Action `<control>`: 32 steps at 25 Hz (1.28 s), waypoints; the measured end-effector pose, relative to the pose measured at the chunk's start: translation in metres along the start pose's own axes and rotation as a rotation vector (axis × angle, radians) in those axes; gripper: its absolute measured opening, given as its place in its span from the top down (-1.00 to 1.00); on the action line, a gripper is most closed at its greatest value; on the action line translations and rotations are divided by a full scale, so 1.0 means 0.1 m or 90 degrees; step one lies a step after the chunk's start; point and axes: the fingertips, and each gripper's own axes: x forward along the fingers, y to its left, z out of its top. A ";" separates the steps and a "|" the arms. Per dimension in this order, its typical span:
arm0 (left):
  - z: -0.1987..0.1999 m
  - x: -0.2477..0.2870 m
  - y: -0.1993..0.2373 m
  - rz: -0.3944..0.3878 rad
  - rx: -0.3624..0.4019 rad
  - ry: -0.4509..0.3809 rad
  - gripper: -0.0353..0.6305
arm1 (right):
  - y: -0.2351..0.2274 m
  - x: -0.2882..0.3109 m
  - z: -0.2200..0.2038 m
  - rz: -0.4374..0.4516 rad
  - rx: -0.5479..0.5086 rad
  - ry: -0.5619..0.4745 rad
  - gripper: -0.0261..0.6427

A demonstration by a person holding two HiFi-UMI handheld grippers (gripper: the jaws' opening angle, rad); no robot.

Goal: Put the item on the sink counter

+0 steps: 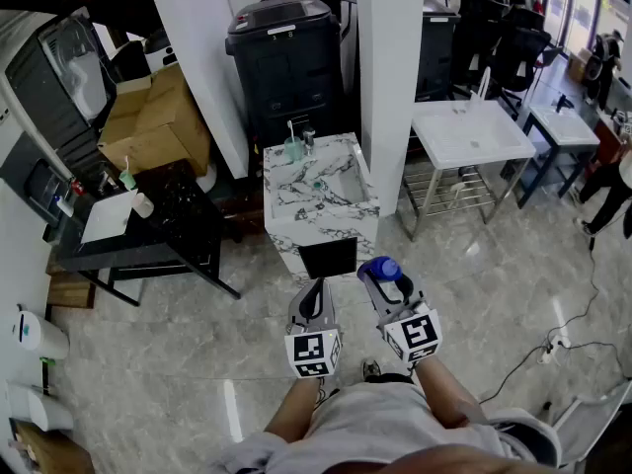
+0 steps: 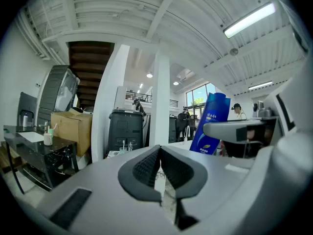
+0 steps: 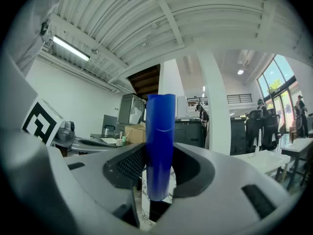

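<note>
Right hand-held gripper (image 3: 158, 166) squeezes a smooth blue tube (image 3: 160, 141) between its jaws. The tube stands upright, its long way going up and down. Left hand-held gripper (image 2: 160, 169) is closed tight on nothing. Farther ahead stands the marble sink counter (image 1: 296, 213). From above, only the tube's round top shows.

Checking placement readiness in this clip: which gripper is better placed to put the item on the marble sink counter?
Right. The right gripper is clamped on the blue bottle; the left gripper is shut and empty. The sink counter stands straight ahead of both.
</note>
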 end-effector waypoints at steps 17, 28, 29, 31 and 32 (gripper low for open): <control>-0.05 0.48 -0.29 0.028 0.016 0.011 0.86 | -0.46 0.23 -0.11 0.070 0.008 -0.011 0.45; -0.27 0.72 -0.39 0.022 0.024 0.065 0.86 | -0.75 0.29 -0.32 0.073 0.034 0.008 0.45; -0.30 0.75 -0.40 0.019 0.023 0.071 0.86 | -0.77 0.29 -0.35 0.071 0.037 0.011 0.45; -0.38 0.82 -0.41 0.010 0.021 0.083 0.86 | -0.83 0.31 -0.40 0.063 0.042 0.017 0.45; -0.41 0.87 -0.41 0.004 0.021 0.088 0.86 | -0.86 0.33 -0.43 0.057 0.044 0.019 0.45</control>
